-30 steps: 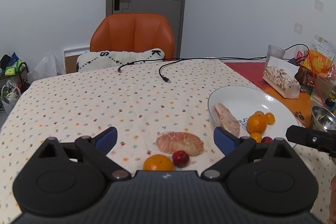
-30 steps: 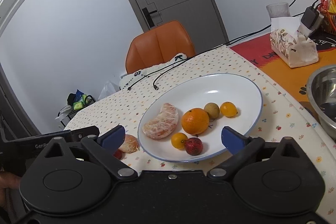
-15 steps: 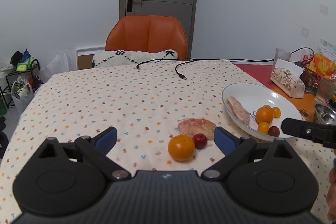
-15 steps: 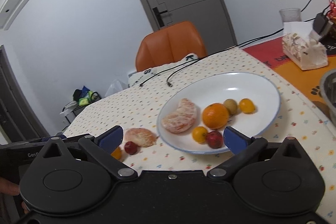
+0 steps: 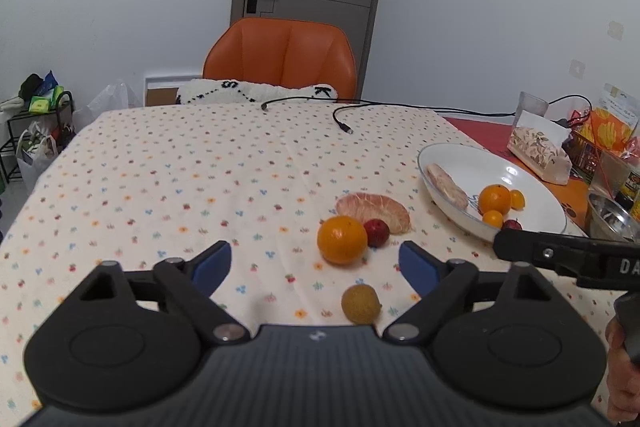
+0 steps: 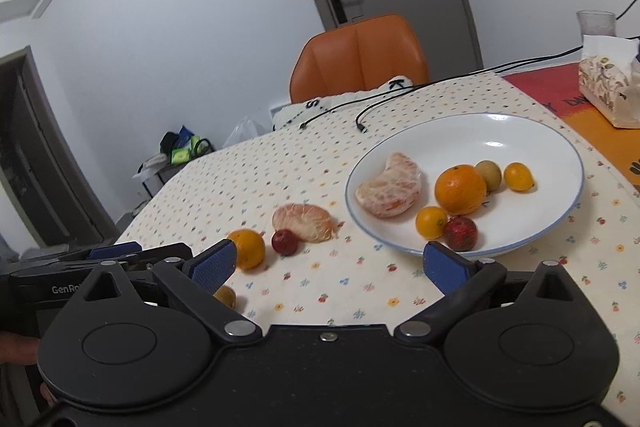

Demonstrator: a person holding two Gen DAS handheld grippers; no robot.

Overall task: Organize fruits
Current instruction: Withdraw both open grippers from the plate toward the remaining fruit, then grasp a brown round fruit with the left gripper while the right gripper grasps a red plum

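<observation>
A white plate (image 6: 552, 143) holds a peeled pomelo piece (image 6: 390, 187), an orange (image 6: 460, 189), a brownish fruit, two small kumquats and a red fruit (image 6: 461, 233). On the tablecloth lie another pomelo piece (image 5: 374, 207), an orange (image 5: 342, 239), a small red fruit (image 5: 377, 233) and a yellow-brown fruit (image 5: 360, 303). My left gripper (image 5: 316, 267) is open and empty, above the yellow-brown fruit. My right gripper (image 6: 334, 267) is open and empty, in front of the plate (image 5: 472, 167).
An orange chair (image 5: 282, 57) with a white cushion stands at the far edge. Black cables (image 5: 344, 123) lie on the cloth. A tissue pack (image 5: 538, 155), a glass, a steel bowl (image 5: 610, 217) and snack bags crowd the right side.
Both grippers have pulled back and up from the table. The loose fruits now lie farther ahead of the left gripper, and the yellow-brown fruit has come into view. Both stay open.
</observation>
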